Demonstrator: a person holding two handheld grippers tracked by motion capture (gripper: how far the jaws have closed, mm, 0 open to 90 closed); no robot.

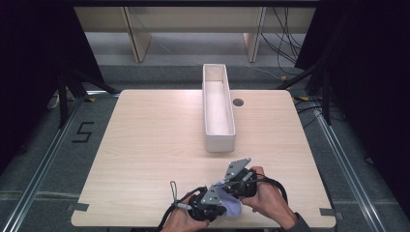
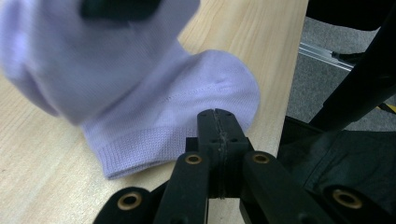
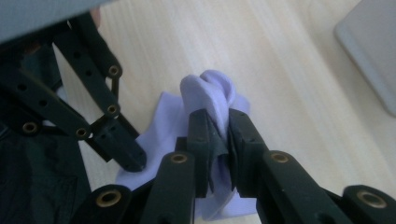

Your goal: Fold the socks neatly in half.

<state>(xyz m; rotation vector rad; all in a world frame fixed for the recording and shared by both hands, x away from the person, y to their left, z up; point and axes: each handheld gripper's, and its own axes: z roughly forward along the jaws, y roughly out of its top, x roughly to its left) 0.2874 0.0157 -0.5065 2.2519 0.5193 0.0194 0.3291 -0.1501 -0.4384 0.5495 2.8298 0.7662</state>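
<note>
**Two claws work one lilac sock at the near edge of the worktop**

Worktop (image 1: pixel 159 145): pale wood grain, bare across most of its surface, so the handling happens right at the person's edge where both hands reach without stretching

Bin (image 1: pixel 218 108): long, narrow, white, open-topped, set lengthwise away from the person, right of centre. It stands well apart from the sock; judged to be a likely drop place, which would explain why its open top faces up and its short end points toward the hands

Sock (image 2: pixel 154 88): lilac, ribbed cuff, short ankle cut. It lies on the worktop near the front edge, between the two hands, partly bunched and lifted

Right claw (image 3: pixel 218 135): jaws nearly together, pinching a raised fold of the sock between them; the cloth stands up in a loop above the tips. Judged a hold to keep one part up while the other side is worked

Left claw (image 2: pixel 218 122): jaws pressed fully together at the sock's edge near the toe curve; whether a thin bit of cloth is caught between them I cannot tell. Seen in the right gripper view (image 3: pixel 122 144), its tip touches down on the flat part, likely pinning it

Writing: a dark "5" marked on the floor (image 1: pixel 83 131) left of the worktop. No brand or label readable on sock, bin or claws
</note>
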